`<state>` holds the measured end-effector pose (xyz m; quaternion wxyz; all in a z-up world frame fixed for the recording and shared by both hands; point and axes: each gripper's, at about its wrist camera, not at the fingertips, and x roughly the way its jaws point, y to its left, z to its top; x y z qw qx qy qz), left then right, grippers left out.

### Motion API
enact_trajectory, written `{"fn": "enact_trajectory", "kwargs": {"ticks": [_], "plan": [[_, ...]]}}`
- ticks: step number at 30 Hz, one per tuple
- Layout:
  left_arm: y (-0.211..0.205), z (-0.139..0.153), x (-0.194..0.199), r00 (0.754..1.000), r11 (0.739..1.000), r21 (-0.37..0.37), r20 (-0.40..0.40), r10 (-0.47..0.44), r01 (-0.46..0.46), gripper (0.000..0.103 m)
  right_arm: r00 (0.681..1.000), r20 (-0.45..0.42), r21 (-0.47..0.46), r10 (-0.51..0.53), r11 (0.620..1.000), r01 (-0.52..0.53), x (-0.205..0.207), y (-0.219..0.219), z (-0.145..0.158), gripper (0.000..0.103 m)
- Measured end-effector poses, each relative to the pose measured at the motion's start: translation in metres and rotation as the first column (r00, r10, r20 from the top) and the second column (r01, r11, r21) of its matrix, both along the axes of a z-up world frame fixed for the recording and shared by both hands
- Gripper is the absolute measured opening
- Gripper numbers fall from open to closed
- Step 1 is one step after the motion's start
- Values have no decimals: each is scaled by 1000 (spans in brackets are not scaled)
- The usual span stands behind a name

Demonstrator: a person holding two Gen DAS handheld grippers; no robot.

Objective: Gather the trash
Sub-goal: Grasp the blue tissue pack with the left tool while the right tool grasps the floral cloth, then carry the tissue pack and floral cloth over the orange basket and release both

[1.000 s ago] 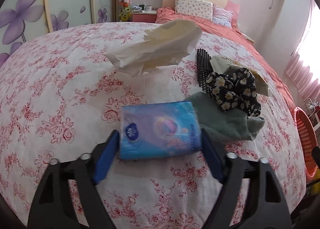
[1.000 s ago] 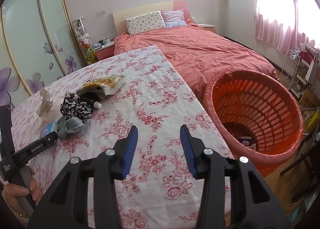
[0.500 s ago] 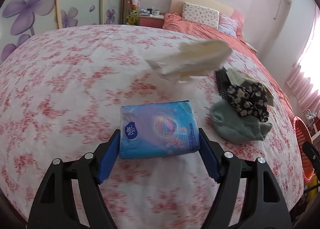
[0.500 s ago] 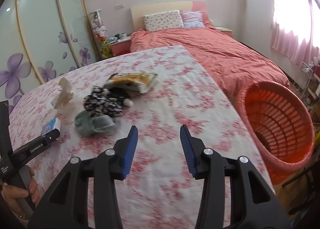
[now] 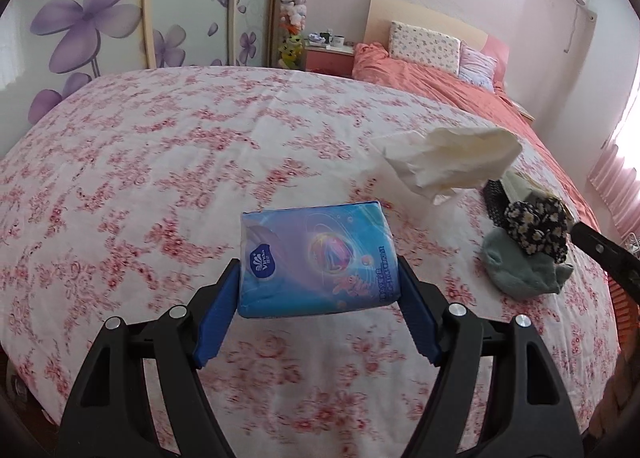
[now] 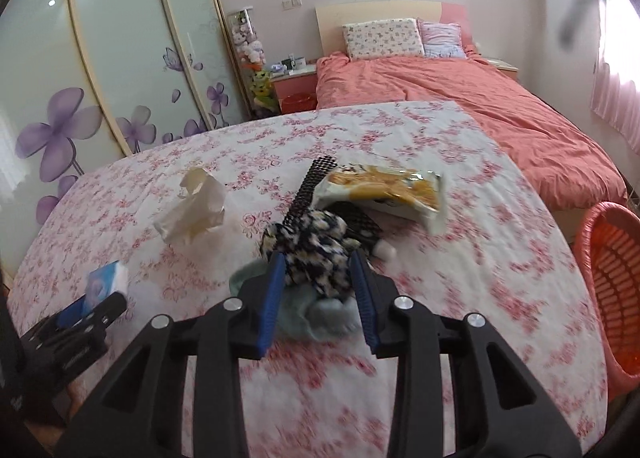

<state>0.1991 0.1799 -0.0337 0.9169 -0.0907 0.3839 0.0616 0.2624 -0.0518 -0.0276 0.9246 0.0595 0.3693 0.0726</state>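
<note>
My left gripper (image 5: 318, 286) is shut on a blue tissue pack (image 5: 320, 250), lifted above the flowered tablecloth (image 5: 160, 185). From the right wrist view the pack (image 6: 106, 282) shows at the far left. A crumpled white tissue (image 6: 196, 209) and a yellow snack wrapper (image 6: 384, 189) lie further back. My right gripper (image 6: 320, 278) is closing; a black floral cloth (image 6: 316, 246) on a grey sock (image 6: 320, 318) shows in the gap between its blue pads. The pads do not press on either.
An orange laundry basket (image 6: 612, 282) stands off the table's right edge. A black mesh strip (image 6: 312, 185) lies under the wrapper, with a small white lump (image 6: 386, 250) beside the cloth. A pink bed (image 6: 460, 105) and a flowered wardrobe stand behind.
My right gripper swung left from the basket to the cloth pile and its jaws narrowed. My left gripper drifted left with the pack, so the tissue and clothes now sit further right.
</note>
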Motion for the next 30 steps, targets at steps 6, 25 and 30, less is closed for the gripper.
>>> {"fn": "enact_trajectory", "kwargs": {"ticks": [6, 25, 30], "plan": [[8, -3, 2, 1000, 1000, -9, -7, 3, -3, 73, 998, -65, -33, 8, 999, -10, 16, 9, -17, 6], [-25, 8, -3, 996, 996, -9, 24, -84, 84, 73, 992, 115, 48, -61, 997, 56, -47, -47, 31, 2], [-45, 13, -4, 991, 992, -6, 36, -128, 128, 73, 982, 144, 38, -122, 992, 118, -62, -71, 37, 2]]}}
